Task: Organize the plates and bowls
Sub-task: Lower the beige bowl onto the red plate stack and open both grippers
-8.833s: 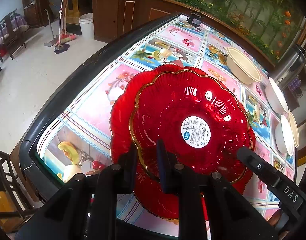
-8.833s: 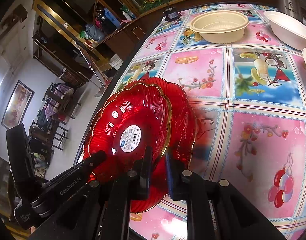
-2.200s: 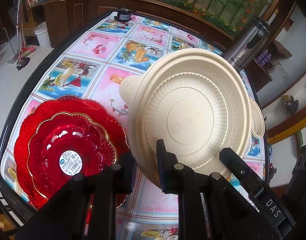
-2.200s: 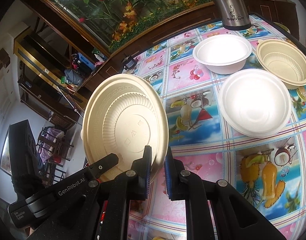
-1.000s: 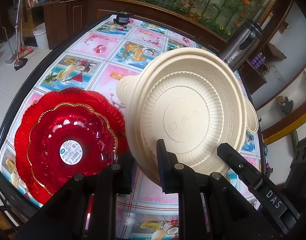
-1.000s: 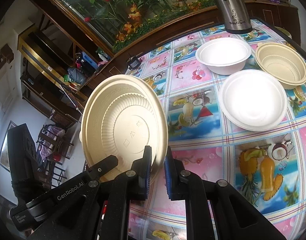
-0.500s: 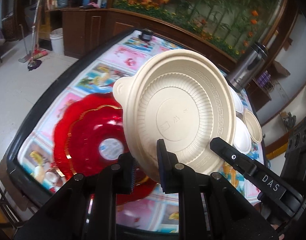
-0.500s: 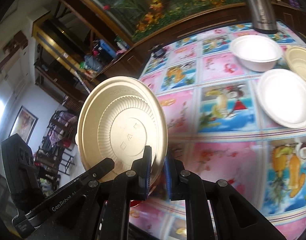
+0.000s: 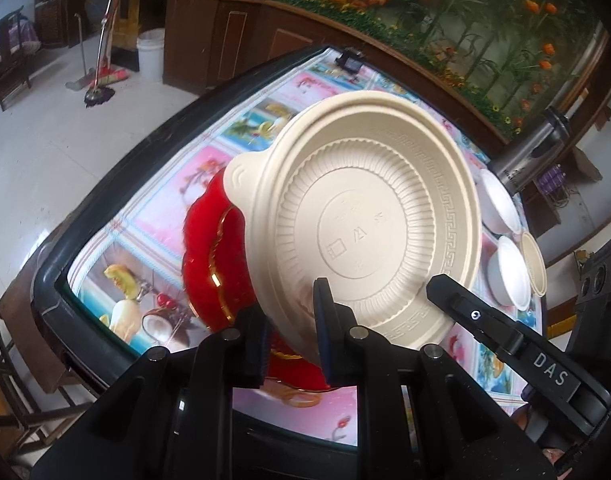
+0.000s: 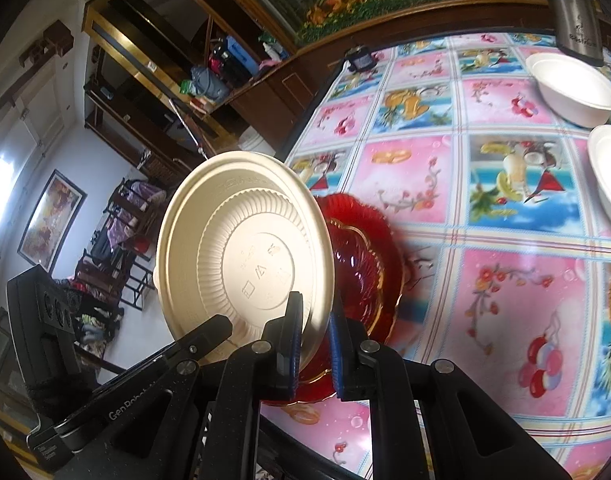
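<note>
Both grippers hold one beige ribbed bowl [image 9: 365,224] by its rim, underside facing the cameras, above the table. My left gripper [image 9: 291,340] is shut on its near rim. My right gripper [image 10: 311,340] is shut on the same bowl [image 10: 245,256]. Behind the bowl two stacked red plates with gold edges [image 9: 213,252] lie on the table near its front left corner; they also show in the right wrist view [image 10: 361,256]. They are partly hidden by the bowl.
Two white bowls [image 9: 501,204] [image 9: 509,276] and a second beige bowl [image 9: 535,264] stand at the far right by a steel thermos [image 9: 533,156]. The white bowls [image 10: 573,88] also show in the right wrist view. The table's dark edge [image 9: 117,168] is near on the left.
Both grippers have carried the beige bowl left, from over the table's middle to in front of the red plates. The bowl now hides most of the plates.
</note>
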